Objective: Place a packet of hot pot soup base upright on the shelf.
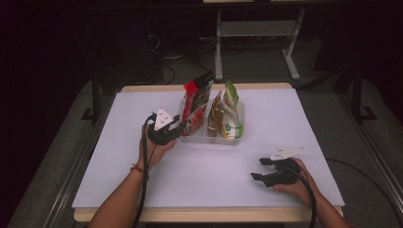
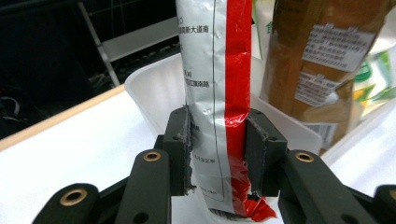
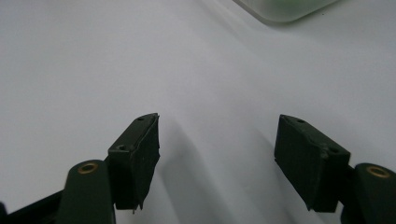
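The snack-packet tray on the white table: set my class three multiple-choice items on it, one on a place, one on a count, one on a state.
1. Where does the clear tray sit?
A. toward the far middle of the table
B. at the near right corner
C. on the floor

2. How many packets stand in the tray?
A. one
B. three
C. six

3. What is the left claw doing?
A. lying open on the table
B. gripping the brown packet
C. clamped on the red and silver packet

Answers:
1 A: the high view shows the tray on the white table, beyond both hands.
2 B: the red and silver packet, the brown packet and the green and white packet.
3 C: the left gripper view shows both pads pressing that packet's sides.
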Demonstrator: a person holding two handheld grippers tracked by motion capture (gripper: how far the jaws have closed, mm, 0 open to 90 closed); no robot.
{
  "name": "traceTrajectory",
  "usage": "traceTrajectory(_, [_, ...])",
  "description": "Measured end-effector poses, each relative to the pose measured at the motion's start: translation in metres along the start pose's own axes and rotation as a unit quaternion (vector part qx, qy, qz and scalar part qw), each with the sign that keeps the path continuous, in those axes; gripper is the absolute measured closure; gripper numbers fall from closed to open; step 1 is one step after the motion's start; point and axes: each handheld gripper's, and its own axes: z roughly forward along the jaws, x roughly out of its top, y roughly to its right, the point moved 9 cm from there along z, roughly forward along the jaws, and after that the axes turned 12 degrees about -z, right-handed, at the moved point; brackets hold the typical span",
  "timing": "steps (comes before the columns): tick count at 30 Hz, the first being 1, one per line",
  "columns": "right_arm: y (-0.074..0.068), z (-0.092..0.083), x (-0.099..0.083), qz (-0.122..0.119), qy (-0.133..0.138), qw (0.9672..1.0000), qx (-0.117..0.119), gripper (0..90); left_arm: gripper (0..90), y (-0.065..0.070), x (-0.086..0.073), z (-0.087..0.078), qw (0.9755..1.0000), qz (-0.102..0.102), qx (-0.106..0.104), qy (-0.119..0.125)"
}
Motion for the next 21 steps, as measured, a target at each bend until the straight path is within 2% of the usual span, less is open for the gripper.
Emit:
traceTrajectory(1, [0.000,0.000,0.000,0.001,0.000,1.0000,0.000,30.1,64.8,0.003,-0.002,0.002,0.9998,0.020,0.008,-0.005])
traceTrajectory(2, [0.000,0.000,0.000,0.000,0.000,1.0000,0.000,30.1,64.9,0.004,-0.004,0.004,0.9996,0.023,0.015,-0.006])
traceTrajectory(5, [0.000,0.000,0.000,0.002,0.000,1.0000,-0.001,30.1,65.5,0.001,-0.007,0.004,0.9999,-0.013,-0.005,-0.005])
traceTrajectory(7, [0.001,0.000,0.000,0.003,0.001,1.0000,-0.001,30.1,65.2,0.002,-0.007,0.003,0.9998,-0.013,-0.009,-0.008])
traceTrajectory(9, [0.001,0.000,0.000,0.003,0.001,1.0000,-0.001,30.2,63.9,0.003,-0.007,0.001,0.9996,-0.024,-0.015,-0.009])
traceTrajectory(14, [0.001,-0.002,0.000,0.006,0.006,1.0000,-0.001,30.2,60.5,0.003,-0.006,-0.007,0.9984,-0.042,-0.037,0.007])
traceTrajectory(17, [0.001,-0.003,0.001,0.005,0.010,0.9999,-0.002,30.4,61.4,0.006,0.006,-0.019,0.9975,-0.037,-0.050,0.034])
traceTrajectory(21, [0.003,-0.007,0.004,-0.002,0.016,0.9998,-0.014,30.7,55.9,0.005,0.016,-0.035,0.9975,-0.023,-0.048,0.046])
